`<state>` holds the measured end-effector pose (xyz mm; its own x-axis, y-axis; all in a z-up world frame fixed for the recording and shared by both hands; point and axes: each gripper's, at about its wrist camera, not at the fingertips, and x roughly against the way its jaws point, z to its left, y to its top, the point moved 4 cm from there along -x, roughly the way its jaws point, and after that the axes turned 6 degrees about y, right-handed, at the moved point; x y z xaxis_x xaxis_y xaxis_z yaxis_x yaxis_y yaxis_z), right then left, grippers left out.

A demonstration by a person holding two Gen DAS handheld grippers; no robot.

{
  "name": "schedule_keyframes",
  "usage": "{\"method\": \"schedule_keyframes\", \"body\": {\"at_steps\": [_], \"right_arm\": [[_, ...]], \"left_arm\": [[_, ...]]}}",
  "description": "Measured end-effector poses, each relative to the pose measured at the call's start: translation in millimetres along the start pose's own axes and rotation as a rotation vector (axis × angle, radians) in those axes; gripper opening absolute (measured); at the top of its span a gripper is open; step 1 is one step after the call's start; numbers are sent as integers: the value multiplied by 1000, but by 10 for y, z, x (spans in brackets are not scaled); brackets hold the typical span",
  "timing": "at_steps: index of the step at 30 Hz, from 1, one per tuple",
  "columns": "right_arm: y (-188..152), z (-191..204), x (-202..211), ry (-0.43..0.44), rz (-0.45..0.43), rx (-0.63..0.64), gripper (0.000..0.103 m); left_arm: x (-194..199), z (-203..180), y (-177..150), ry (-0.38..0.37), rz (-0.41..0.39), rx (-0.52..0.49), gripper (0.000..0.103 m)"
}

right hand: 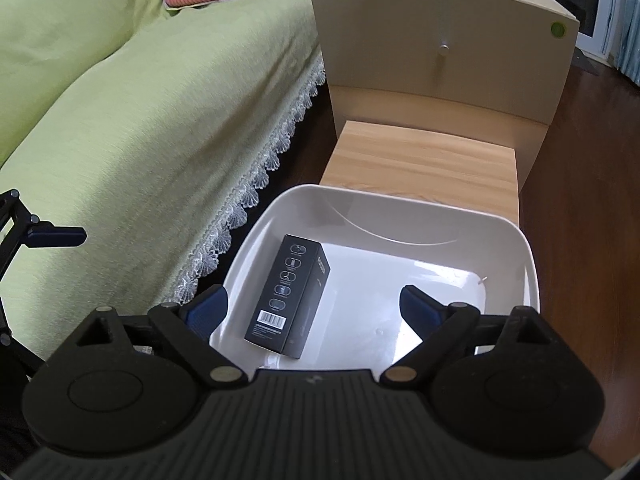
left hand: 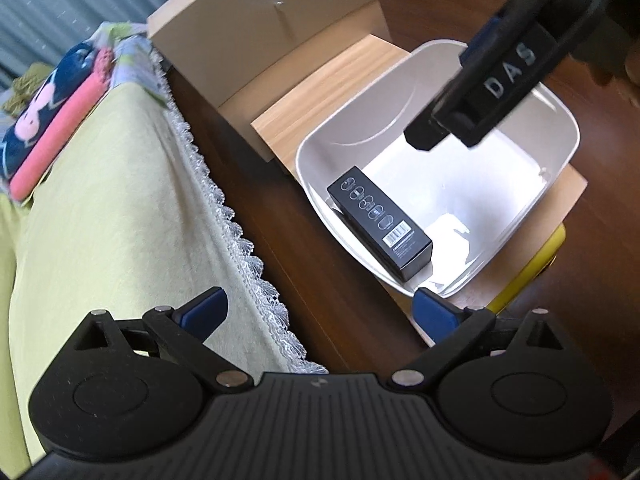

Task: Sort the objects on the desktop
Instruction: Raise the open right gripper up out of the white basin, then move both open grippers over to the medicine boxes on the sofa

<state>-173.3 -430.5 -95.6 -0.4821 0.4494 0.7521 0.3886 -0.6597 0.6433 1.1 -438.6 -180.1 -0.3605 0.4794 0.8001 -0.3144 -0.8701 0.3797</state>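
The black box [right hand: 287, 295] is lying flat on its long side in the left part of the white tub [right hand: 530, 264], close to the wall nearest the sofa. In your right wrist view its long axis is running almost straight away from you, tipped slightly to the right; the barcode end is sitting nearest your gripper and the far end is pointing toward the wooden stool. A row of small icons is facing up along its top face.

Your right gripper [right hand: 314, 306] is hovering over the near rim of the tub, angled downward. Its blue-padded fingers [right hand: 208, 312] are standing wide apart with nothing between them; the box is lying in the gap but below it, untouched.

Your left gripper [left hand: 320, 314] is hanging off to the sofa side, over the dark floor between the sofa cover [left hand: 120, 200] and the tub. Its fingers are also spread wide and holding nothing. From there, your right gripper is showing at top right above the tub.

The tub is resting on the light wooden stool [right hand: 424, 160], which is sitting against a pale cabinet [right hand: 440, 40]. The box is the only thing inside the tub. Something yellow [left hand: 532, 264] is poking out beneath the stool's edge; you cannot tell what it is. Folded fabric [left hand: 52, 120] is lying on the sofa.
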Motion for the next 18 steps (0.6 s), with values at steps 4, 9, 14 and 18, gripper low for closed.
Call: {"method": "schedule_keyframes", "body": {"at_steps": [4, 9, 14, 18], "right_arm": [[-8, 35, 51, 6, -3, 5, 94], [-20, 74, 118, 5, -7, 11, 95], [-23, 89, 186, -3, -12, 16, 96], [-11, 95, 247, -6, -19, 18, 97]], "left_arm": [[121, 43, 3, -4, -8, 62, 100], [243, 61, -23, -7, -16, 121, 100], [334, 66, -57, -9, -15, 177, 100], [399, 99, -70, -15, -16, 243, 100]]}}
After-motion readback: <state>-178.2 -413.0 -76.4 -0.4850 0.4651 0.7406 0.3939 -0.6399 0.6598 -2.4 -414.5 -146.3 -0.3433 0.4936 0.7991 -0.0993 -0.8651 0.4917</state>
